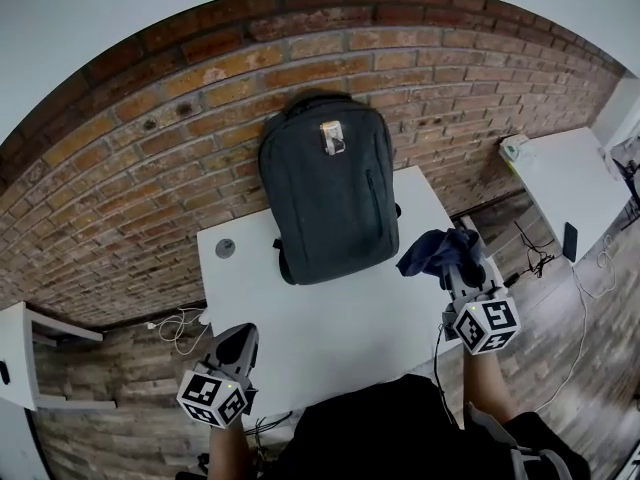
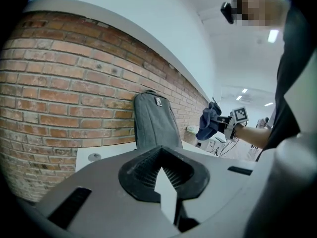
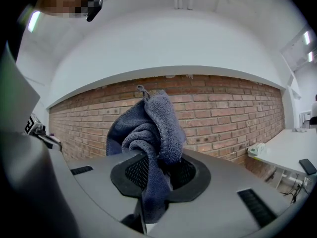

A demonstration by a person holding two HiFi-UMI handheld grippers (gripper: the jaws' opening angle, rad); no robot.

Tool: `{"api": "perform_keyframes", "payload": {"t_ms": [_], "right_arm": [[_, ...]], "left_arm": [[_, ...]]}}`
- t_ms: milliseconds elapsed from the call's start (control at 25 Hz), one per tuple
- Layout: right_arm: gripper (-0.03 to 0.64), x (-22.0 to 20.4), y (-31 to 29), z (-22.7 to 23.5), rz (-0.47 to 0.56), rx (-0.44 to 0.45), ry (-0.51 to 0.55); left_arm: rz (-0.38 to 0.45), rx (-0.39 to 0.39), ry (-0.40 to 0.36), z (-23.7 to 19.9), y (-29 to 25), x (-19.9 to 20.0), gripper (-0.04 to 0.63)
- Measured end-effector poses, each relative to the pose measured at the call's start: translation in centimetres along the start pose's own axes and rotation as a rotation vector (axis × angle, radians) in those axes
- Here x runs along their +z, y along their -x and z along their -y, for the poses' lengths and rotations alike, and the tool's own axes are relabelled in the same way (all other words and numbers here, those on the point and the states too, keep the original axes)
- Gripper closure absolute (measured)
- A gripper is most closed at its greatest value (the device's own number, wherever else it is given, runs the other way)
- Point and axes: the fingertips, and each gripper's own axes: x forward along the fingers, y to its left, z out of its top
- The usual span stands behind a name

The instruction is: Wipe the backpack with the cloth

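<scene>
Right gripper [image 1: 455,270]: clamped on dark blue terry cloth [image 1: 438,250].
Left gripper [image 1: 236,340]: apparently closed, empty.
Dark grey fabric backpack [image 1: 328,188]: located upper left of cloth, upright.

Grey left gripper [image 1: 243,336], right gripper [image 1: 456,271]; 2 marker cubes [image 1: 486,326]; black top [image 1: 400,433].
</scene>
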Motion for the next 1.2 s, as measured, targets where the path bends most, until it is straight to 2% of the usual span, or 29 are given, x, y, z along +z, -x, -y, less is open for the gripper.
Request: {"api": "perform_keyframes", "payload": {"t_ms": [200, 480, 760, 960, 1200], "right_arm": [[0.552, -0.2, 2.6, 1.3, 0.003, 0.024, 0.001], [0.552, -0.6, 8.2, 4.0, 0.009, 0.053, 0.016], [0.552, -3.1, 16.7, 6.1, -0.016, 0.104, 0.007], [0.552, -3.7, 22.8, 6.6, -0.011, 0.164, 0.029], [0.552, -3.8, 30.4, 8.6, 0.002, 0.185, 0.006]], "left_arm": [[-0.007, 0.001, -0.006, 3.3, 0.2, -0.4, 0.601], [-0.021, -0.020, -0.045, 11.1, 0.7, -1.6, 0.601], [-0.076, -0.062, -0.103, 20.6, 2.3, -5.7, 0.601], [-0.042, -0.044, -0.066, 26.9, 4.6, -8.4, 0.601], [-0.053, -0.039, -0.048, 34.3, 7.4, -11.5, 0.601]]}}
